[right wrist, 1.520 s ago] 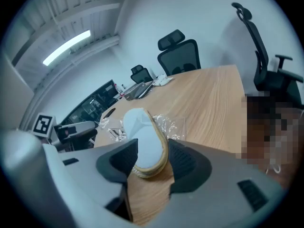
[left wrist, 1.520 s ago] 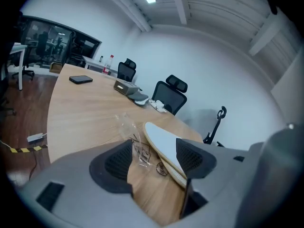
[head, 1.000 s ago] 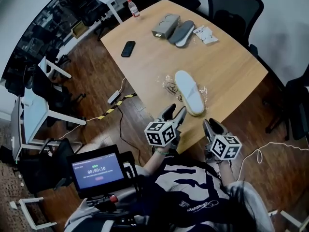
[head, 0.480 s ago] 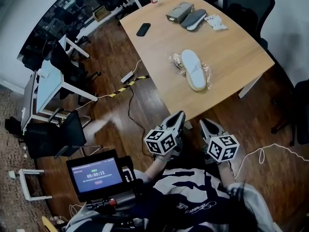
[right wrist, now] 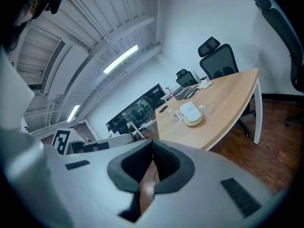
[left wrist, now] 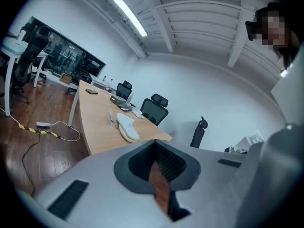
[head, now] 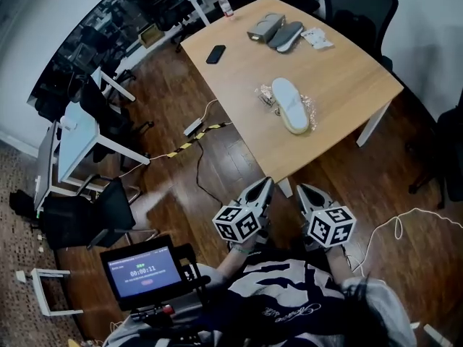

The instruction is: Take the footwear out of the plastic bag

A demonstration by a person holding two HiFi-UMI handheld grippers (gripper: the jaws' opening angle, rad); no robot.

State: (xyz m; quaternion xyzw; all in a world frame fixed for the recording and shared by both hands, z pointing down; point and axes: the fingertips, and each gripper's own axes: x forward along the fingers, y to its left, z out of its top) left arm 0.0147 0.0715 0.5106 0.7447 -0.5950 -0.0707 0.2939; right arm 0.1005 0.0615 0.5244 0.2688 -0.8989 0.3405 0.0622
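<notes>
Shoe [head: 291,105] lies sole-up on the table [head: 347,78], plastic bag [head: 266,95] still around it, and is now farther off because the person has backed away. Left gripper [head: 265,183] and right gripper [head: 303,189] have clenched shut on nothing, so the removal looks unstarted.

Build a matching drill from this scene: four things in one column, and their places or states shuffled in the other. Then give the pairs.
1. white slipper
2. black phone
3. grey footwear
4. left gripper

A. far end of the table
B. shut, empty, off the table
C. mid-table, amid the clear plastic bag
D. alone near the table's left edge

Pairs: 1-C, 2-D, 3-A, 4-B
</notes>
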